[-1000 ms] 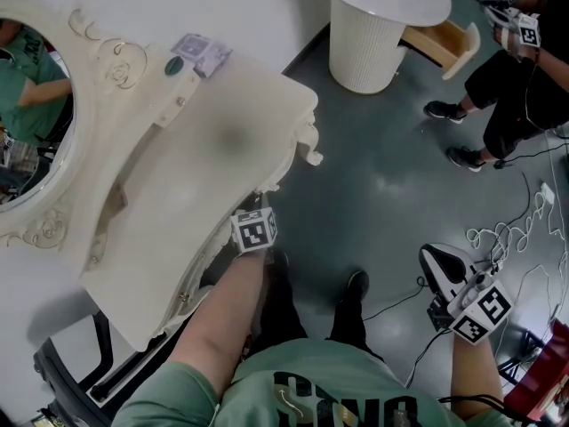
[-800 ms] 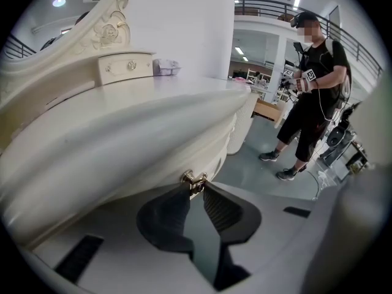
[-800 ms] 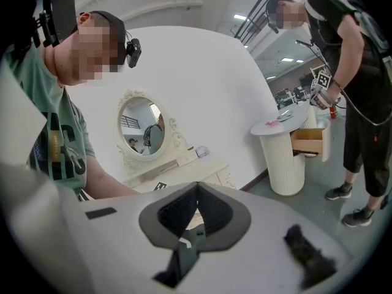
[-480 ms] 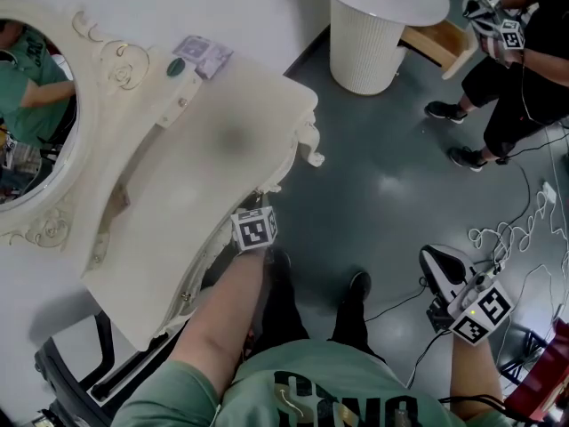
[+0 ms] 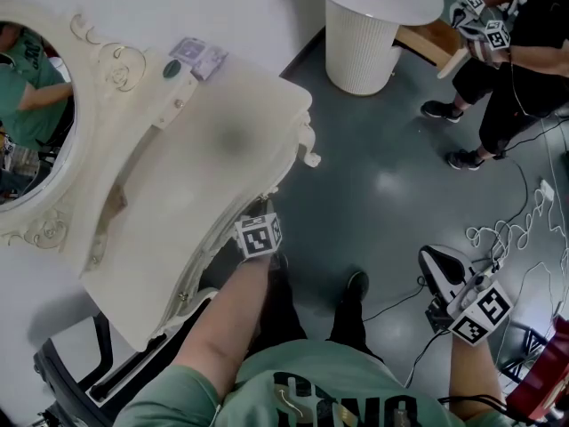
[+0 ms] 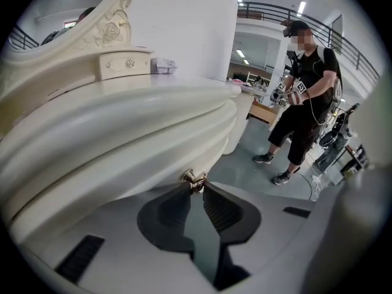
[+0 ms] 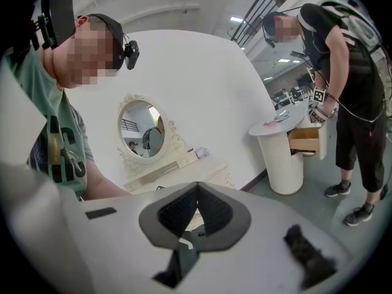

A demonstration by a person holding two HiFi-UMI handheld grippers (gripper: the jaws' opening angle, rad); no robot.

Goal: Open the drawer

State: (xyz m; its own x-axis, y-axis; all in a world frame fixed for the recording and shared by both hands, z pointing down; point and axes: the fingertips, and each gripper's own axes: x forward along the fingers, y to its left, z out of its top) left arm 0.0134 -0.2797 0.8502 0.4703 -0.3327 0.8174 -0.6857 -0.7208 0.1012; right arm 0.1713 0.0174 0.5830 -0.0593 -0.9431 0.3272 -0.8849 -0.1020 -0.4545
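The cream dressing table with its oval mirror fills the left of the head view. Its drawer front is a curved cream moulding with a small brass knob. My left gripper is shut on that knob, both fingertips pinching it. From above only its marker cube shows at the table's front edge; the jaws are hidden below. My right gripper hangs over the floor at the right, away from the table. Its jaws are shut on nothing.
A white round side table with an open wooden drawer stands at the back. Another person with grippers stands beside it. Cables lie on the dark floor at the right. A black chair frame sits under the dressing table.
My two grippers have stayed about where they were. The other person at the back right has moved their hands left toward the side table.
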